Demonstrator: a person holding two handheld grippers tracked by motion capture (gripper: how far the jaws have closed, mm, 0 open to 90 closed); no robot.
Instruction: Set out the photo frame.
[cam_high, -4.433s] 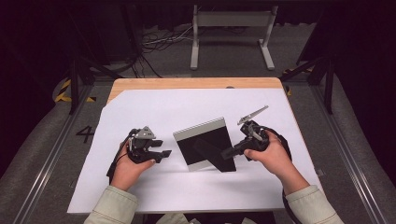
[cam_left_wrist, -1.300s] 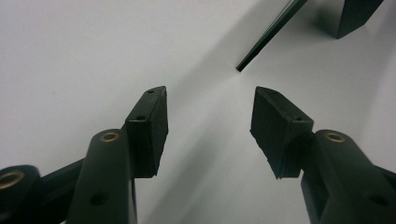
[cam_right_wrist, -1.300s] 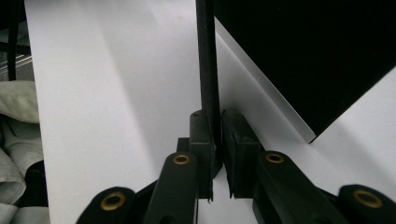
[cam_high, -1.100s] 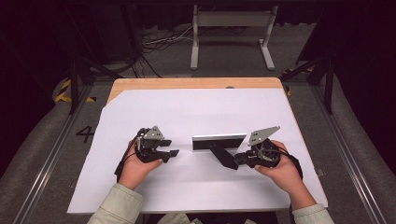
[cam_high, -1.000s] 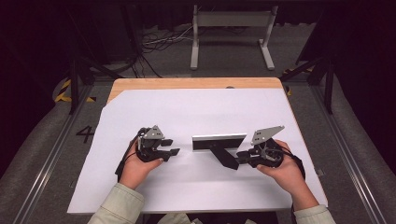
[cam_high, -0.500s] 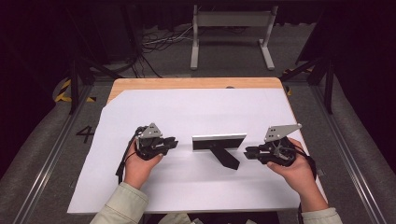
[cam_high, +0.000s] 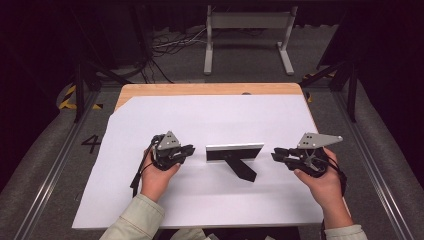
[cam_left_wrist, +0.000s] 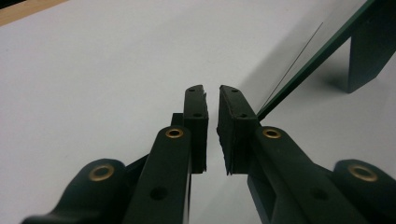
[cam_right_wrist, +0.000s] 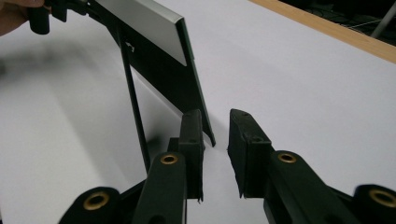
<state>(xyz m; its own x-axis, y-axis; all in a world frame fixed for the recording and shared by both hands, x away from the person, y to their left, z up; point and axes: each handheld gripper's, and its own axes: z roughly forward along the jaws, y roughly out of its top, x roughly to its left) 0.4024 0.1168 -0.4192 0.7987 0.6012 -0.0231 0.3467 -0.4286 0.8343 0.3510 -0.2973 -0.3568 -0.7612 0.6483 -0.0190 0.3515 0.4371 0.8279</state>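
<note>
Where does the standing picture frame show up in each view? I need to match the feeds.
High view: picture frame stands mid-sheet, between both grippers.
Left gripper view: its edge and back leg, upper right.
Right gripper view: its back, upper left, beyond the jaws.
Shared landmark: the white sheet under it.

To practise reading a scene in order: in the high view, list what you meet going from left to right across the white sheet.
Left gripper → picture frame standing on its black back stand → right gripper.
</note>
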